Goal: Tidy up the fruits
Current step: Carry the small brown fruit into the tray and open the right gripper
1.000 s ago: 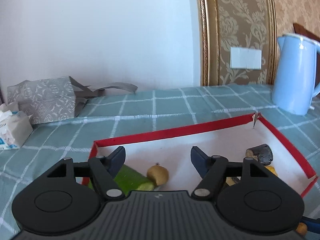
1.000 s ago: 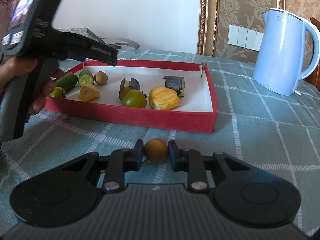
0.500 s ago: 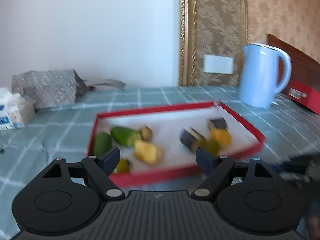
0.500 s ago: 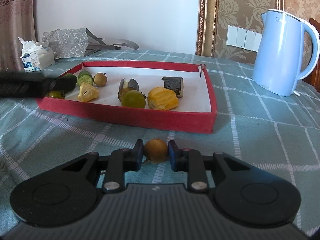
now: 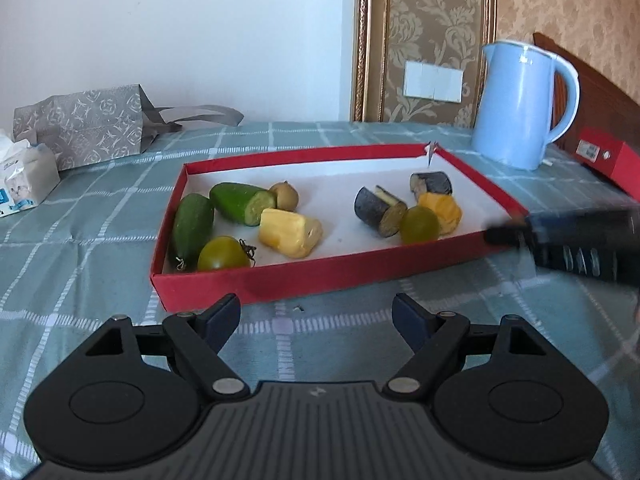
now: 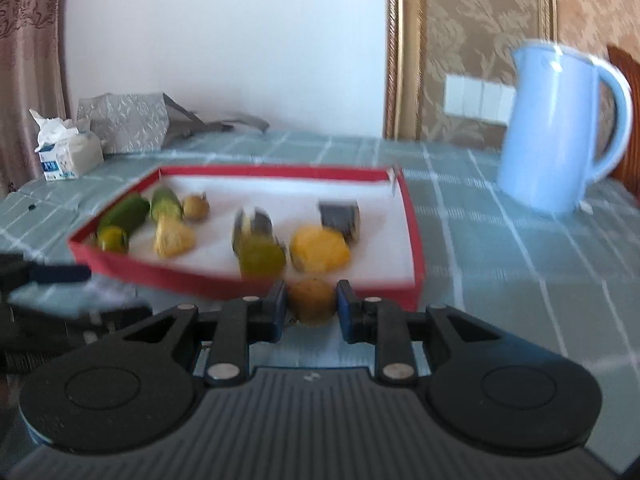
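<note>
A red shallow tray (image 5: pixel 320 276) with a white floor holds two cucumber pieces (image 5: pixel 240 202), green tomatoes (image 5: pixel 222 254), yellow chunks (image 5: pixel 290 232), dark-skinned pieces (image 5: pixel 378 210) and a small brown fruit (image 5: pixel 285 195). My left gripper (image 5: pixel 316 312) is open and empty, just in front of the tray's near wall. In the blurred right wrist view, my right gripper (image 6: pixel 311 303) is shut on another small brown round fruit (image 6: pixel 312 298), held just before the tray's near wall (image 6: pixel 188 280). The right gripper's dark body (image 5: pixel 576 240) shows blurred by the tray's right corner.
A light blue kettle (image 5: pixel 520 108) stands behind the tray on the right, with a red box (image 5: pixel 604 160) beyond it. A grey patterned bag (image 5: pixel 84 124) and a tissue pack (image 5: pixel 24 180) lie at the back left. A checked green cloth (image 5: pixel 80 208) covers the table.
My left gripper has drawn back from over the tray to in front of its near wall, with its jaws a little wider. The right gripper has risen slightly with the brown fruit.
</note>
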Demonstrator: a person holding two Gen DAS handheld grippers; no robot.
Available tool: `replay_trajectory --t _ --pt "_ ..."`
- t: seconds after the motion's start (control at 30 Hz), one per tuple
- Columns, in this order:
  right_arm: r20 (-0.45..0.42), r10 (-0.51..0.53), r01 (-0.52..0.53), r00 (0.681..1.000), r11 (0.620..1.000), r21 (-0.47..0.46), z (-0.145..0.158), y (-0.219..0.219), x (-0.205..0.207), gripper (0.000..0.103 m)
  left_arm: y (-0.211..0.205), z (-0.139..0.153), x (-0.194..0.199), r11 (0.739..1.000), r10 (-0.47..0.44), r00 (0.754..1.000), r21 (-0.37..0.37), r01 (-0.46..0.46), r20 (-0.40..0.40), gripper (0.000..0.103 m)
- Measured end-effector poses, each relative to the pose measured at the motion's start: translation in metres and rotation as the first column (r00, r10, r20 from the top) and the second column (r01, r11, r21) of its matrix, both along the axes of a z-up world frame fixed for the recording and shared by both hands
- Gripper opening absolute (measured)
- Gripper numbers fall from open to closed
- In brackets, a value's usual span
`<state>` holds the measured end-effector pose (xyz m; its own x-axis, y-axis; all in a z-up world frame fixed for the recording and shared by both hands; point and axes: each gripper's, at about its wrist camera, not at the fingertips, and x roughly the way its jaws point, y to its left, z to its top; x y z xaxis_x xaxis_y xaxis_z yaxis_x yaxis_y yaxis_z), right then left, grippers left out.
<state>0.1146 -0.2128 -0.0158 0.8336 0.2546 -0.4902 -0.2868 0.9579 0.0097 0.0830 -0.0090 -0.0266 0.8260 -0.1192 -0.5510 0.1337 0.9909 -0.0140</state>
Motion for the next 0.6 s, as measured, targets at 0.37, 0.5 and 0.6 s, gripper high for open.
replay_trajectory --t 0.37,0.5,0.6 --pt "0.017 0.013 -0.012 1.000 0.999 -0.032 0.021 0.052 0.089 0.025 0.004 -0.005 0.008 1.000 0.023 0.999 -0.012 -0.024 -0.044 0.083" --pt "-0.024 -0.005 0.004 1.000 1.000 -0.025 0.015 0.063 0.118 0.025 0.004 -0.006 0.010 1.000 0.023 0.998 -0.010 -0.024 -0.051 0.083" --pt "-0.042 -0.020 0.018 0.999 0.999 -0.039 0.010 0.070 0.134 0.025 0.003 -0.007 0.010 1.000 0.021 0.998 -0.007 -0.021 -0.056 0.083"
